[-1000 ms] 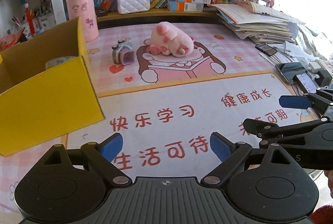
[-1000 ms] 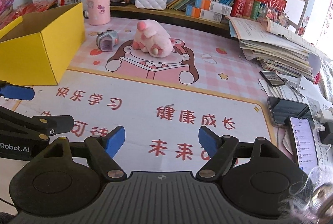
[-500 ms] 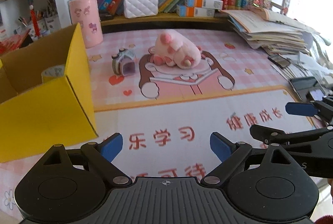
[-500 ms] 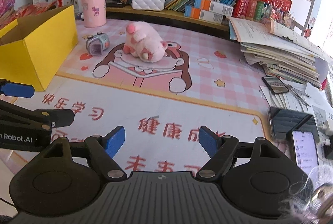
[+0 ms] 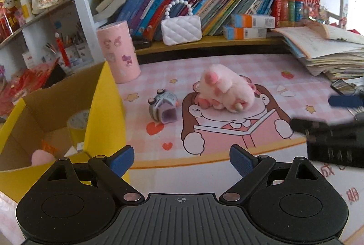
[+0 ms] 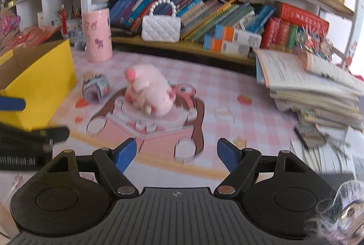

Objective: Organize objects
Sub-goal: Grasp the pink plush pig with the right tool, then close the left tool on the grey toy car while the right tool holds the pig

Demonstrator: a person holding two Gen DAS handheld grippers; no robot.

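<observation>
So both grippers — left gripper [image 5: 180, 159] and right gripper [image 6: 177, 155] — are hovering wide open, gripping nothing, facing the pink plush [image 5: 225, 90] lying beside the yellow box [image 5: 107, 108]

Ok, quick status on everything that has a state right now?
left hand-held gripper: open, empty
right hand-held gripper: open, empty
yellow box: open, tape roll inside
pink plush: lying on mat, untouched
small grey toy: on its side beside the plush
pink cylinder: upright
</observation>
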